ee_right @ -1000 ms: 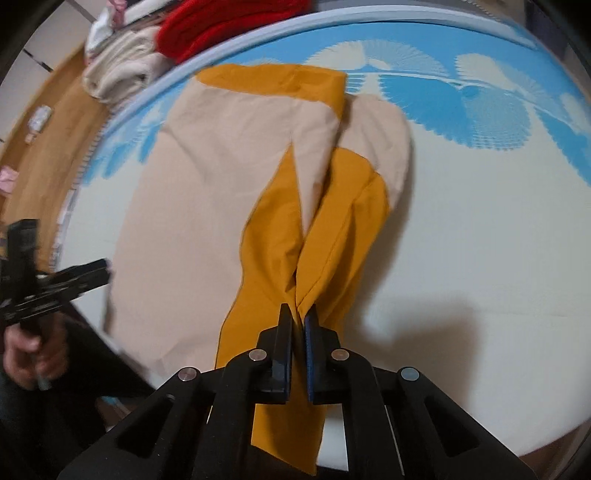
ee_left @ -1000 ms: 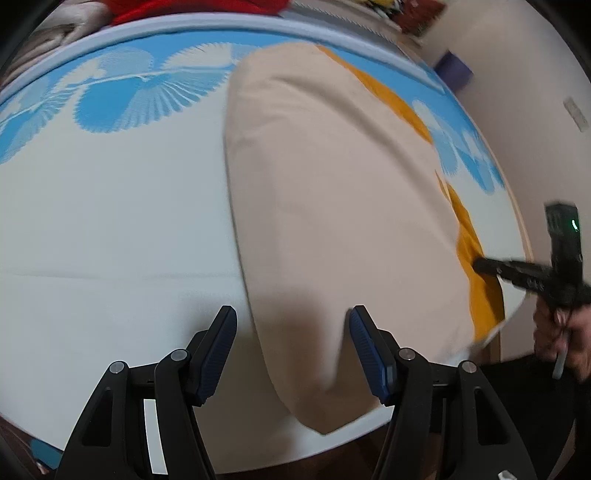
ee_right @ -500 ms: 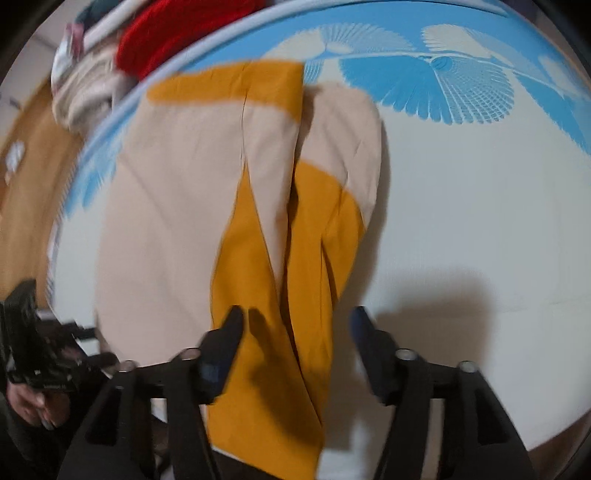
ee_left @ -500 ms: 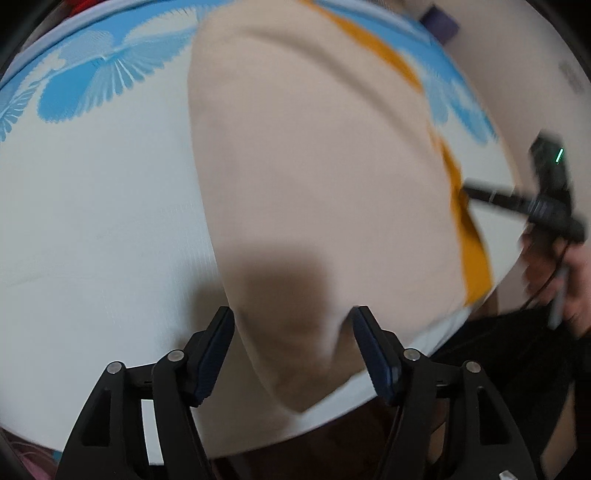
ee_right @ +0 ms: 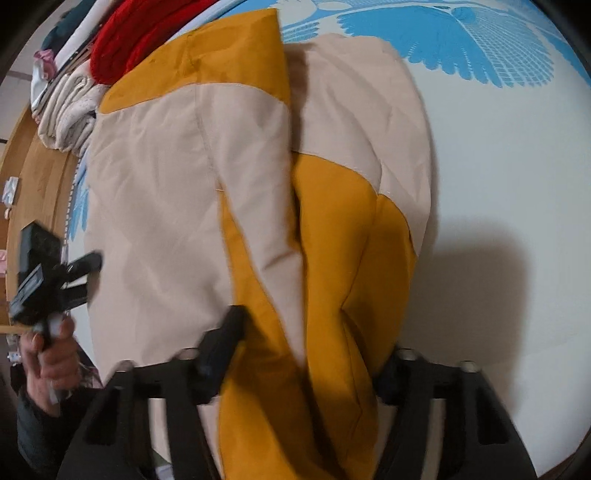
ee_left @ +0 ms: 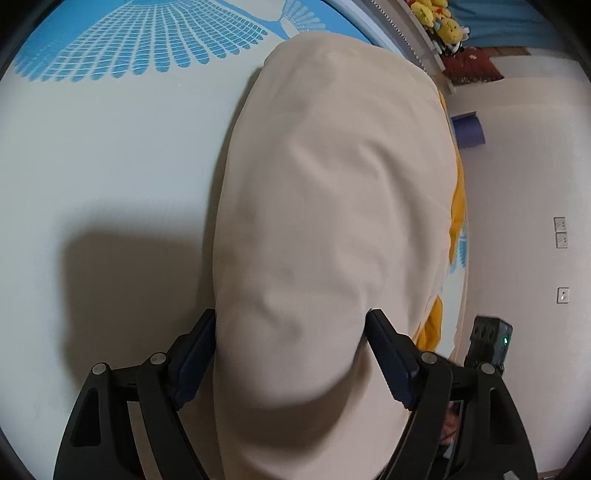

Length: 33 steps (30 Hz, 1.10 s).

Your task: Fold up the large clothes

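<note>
Beige-and-mustard garment (ee_right: 177,206) stretches lengthwise away from both grippers; left gripper (ee_left: 291,354) jaws spreading wide astride its near end, right gripper (ee_right: 306,354) jaws narrowing, seemingly not pinching.

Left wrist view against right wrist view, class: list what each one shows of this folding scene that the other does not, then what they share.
Only the left wrist view shows the yellow plush toys on a shelf, the white wall sockets and a purple block.

Only the right wrist view shows the red knitted garment, the stack of folded pale cloths, the wooden floor and the hand holding the left tool.

Both show the beige and mustard-yellow garment lying on the white sheet with blue fan prints, with tool jaws open astride its near end.
</note>
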Each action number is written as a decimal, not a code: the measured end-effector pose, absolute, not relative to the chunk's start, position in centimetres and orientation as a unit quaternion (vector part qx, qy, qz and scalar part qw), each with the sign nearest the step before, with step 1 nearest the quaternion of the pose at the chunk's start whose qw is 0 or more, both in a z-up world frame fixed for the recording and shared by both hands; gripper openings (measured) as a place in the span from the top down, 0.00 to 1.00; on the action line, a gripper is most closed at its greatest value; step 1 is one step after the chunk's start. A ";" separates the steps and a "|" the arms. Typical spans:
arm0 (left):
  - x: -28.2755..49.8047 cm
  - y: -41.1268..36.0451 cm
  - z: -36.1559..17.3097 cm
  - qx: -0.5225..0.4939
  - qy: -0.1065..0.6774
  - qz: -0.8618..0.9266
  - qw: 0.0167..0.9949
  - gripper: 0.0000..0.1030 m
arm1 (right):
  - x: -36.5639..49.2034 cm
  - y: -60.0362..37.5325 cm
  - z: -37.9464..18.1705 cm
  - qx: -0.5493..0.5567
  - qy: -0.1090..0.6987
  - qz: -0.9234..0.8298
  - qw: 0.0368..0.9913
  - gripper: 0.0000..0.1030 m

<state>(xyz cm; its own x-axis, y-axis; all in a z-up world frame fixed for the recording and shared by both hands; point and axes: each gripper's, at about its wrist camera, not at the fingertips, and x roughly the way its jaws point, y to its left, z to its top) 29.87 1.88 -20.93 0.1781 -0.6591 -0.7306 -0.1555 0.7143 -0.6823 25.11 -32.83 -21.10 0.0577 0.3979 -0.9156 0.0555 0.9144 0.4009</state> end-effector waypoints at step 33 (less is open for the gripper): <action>20.0 1.7 -14.9 0.065 0.576 -0.132 0.804 0.35 | 23.0 -24.5 -15.7 -0.053 0.636 0.087 0.765 0.44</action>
